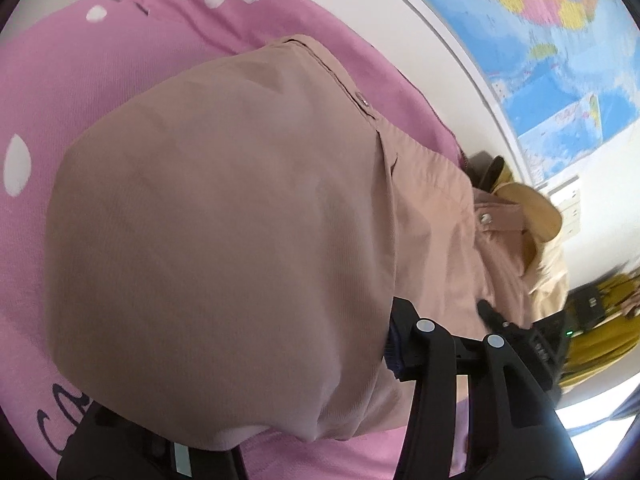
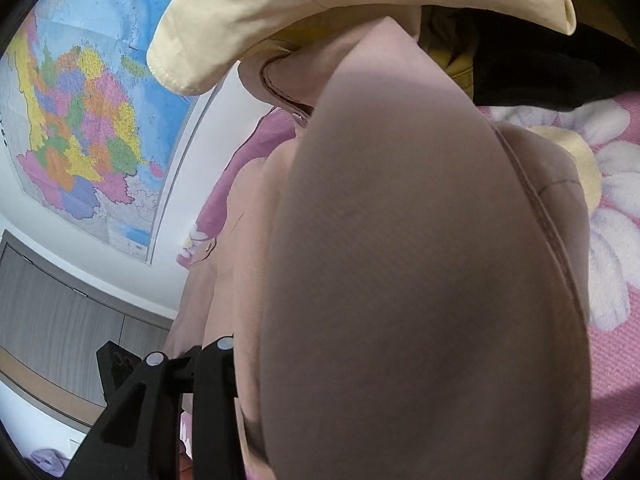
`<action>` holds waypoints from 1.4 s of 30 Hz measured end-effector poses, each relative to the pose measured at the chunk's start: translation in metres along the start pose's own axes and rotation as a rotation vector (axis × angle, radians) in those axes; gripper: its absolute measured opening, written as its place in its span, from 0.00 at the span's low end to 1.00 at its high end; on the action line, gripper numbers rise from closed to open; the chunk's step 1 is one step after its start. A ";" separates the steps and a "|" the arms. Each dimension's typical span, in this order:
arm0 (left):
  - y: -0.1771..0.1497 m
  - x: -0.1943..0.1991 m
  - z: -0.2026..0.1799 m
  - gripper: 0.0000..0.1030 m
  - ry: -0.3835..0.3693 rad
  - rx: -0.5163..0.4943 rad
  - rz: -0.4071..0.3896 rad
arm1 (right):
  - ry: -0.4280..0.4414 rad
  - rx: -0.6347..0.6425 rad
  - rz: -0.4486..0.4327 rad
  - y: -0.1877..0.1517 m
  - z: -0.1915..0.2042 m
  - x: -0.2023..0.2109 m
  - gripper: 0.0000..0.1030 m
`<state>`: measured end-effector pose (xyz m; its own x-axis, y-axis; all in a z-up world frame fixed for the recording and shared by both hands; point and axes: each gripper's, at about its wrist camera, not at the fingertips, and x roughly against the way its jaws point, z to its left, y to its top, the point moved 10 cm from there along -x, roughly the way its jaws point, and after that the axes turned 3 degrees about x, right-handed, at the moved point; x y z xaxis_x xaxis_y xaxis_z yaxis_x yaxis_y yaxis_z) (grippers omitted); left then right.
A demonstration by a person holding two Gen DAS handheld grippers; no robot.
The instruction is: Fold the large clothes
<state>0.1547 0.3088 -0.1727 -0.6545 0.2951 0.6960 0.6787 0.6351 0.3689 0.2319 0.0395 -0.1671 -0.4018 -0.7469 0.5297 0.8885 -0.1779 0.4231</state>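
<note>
Dusty-pink garment: matt woven cloth, fine ribbed texture, metal snaps. Pink bedsheet: matt textured cloth. Wall map: glossy paper. Left gripper: matt black plastic.

Dusty-pink garment on flowered pink bedspread

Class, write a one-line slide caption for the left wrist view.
Dusty-pink garment billows over the left gripper's fingers, above a pink flowered bedsheet, wall map behind.
</note>
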 end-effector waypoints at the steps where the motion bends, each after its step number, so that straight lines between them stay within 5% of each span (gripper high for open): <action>1: 0.000 0.000 -0.001 0.46 0.021 -0.017 -0.006 | 0.000 0.002 0.000 0.000 0.000 0.000 0.41; 6: -0.002 -0.002 -0.005 0.46 0.091 -0.076 -0.032 | 0.000 0.015 0.002 -0.002 -0.001 0.003 0.42; 16: 0.001 -0.002 -0.004 0.47 0.103 -0.096 -0.038 | -0.013 0.023 0.016 -0.001 0.003 0.002 0.39; 22: 0.003 0.009 -0.011 0.14 0.042 -0.092 -0.029 | 0.011 0.033 0.033 -0.003 0.010 0.005 0.16; 26: 0.000 0.036 -0.026 0.10 0.018 -0.142 -0.054 | 0.027 0.104 0.044 -0.008 0.038 0.020 0.13; 38: -0.084 0.107 -0.022 0.11 -0.070 -0.224 0.047 | 0.099 0.198 0.184 -0.093 0.074 0.098 0.14; 40: -0.097 0.109 -0.016 0.21 -0.061 -0.246 0.061 | 0.074 0.199 0.211 -0.109 0.064 0.103 0.17; 42: -0.104 0.103 0.002 0.38 0.026 -0.264 0.072 | -0.005 0.233 0.254 -0.119 0.050 0.098 0.30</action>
<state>0.0163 0.2746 -0.1405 -0.5949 0.3119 0.7408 0.7887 0.4043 0.4631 0.0761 0.0192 -0.1286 -0.1754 -0.7454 0.6431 0.8862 0.1649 0.4329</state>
